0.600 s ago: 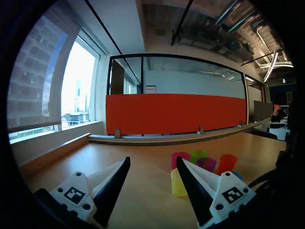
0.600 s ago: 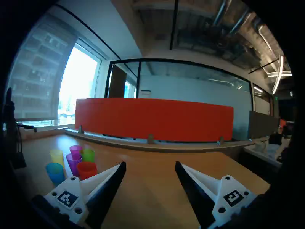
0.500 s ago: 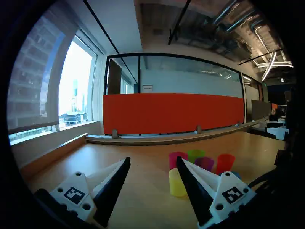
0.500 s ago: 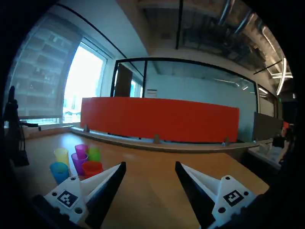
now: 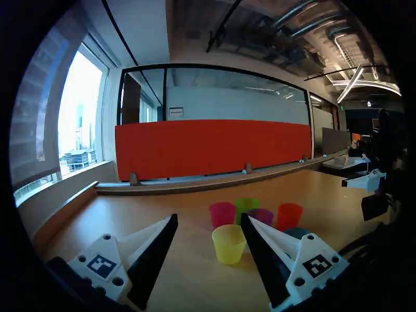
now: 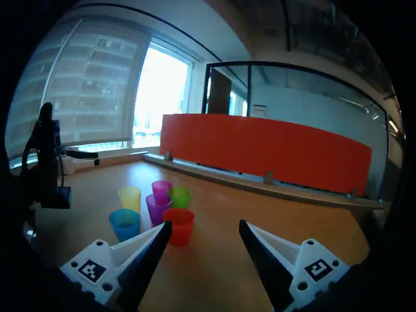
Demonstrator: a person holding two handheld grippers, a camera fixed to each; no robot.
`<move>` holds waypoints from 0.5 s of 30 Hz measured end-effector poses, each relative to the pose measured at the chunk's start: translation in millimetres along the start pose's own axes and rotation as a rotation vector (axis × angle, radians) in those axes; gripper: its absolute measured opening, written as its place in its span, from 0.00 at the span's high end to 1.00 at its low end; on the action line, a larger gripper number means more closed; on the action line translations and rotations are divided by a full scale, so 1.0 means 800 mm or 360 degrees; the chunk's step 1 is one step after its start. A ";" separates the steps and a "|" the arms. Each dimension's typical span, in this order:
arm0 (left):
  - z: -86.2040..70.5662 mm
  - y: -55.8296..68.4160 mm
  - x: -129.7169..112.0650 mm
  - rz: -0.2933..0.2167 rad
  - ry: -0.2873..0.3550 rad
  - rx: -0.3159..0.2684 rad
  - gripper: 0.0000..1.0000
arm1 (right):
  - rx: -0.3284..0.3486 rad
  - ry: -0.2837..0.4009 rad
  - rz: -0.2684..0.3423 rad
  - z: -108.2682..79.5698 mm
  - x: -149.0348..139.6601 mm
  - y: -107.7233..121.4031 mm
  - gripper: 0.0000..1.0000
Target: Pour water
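Several coloured plastic cups stand bunched on the wooden table (image 5: 333, 197). In the left gripper view the yellow cup (image 5: 229, 243) is nearest, just beyond my open left gripper (image 5: 208, 218), with the pink cup (image 5: 222, 214), green cup (image 5: 245, 206), purple cup (image 5: 261, 215) and red cup (image 5: 289, 216) behind; the blue cup (image 5: 297, 232) is half hidden by a finger. In the right gripper view the red cup (image 6: 178, 226) and blue cup (image 6: 125, 224) stand close ahead of my open right gripper (image 6: 204, 224), toward its left finger. Both grippers hold nothing.
An orange partition (image 5: 208, 148) runs along the table's far edge, with windows (image 6: 161, 99) on one side. The other gripper (image 5: 366, 182) shows at the right of the left gripper view. A dark gripper body (image 6: 44, 161) stands left of the cups in the right gripper view.
Both grippers have swung toward the cups, which now sit nearer the middle of each view and look larger. Both stay open.
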State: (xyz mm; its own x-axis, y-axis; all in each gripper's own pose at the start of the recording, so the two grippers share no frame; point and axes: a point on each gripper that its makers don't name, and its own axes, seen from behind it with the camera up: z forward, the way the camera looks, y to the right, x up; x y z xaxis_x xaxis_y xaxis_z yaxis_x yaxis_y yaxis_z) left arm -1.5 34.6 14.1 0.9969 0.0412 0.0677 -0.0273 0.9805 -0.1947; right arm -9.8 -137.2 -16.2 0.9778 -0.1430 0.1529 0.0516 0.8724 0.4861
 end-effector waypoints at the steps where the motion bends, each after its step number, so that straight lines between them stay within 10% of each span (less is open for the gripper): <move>1: 0.001 0.000 0.000 0.0000 -0.0009 -0.0012 0.11 | 0.0029 -0.0013 -0.0008 0.002 -0.001 -0.005 0.00; 15: 0.007 -0.005 -0.009 0.0057 -0.0085 -0.0050 0.11 | 0.0382 -0.0204 -0.0100 0.025 -0.021 -0.071 0.00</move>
State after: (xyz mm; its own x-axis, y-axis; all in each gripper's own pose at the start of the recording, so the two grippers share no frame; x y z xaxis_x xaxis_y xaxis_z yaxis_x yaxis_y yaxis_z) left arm -8.9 31.2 19.6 0.9898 0.0873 0.1122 -0.0598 0.9718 -0.2283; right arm -33.3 -193.7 -29.2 0.9399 -0.2646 0.2160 0.0469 0.7263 0.6858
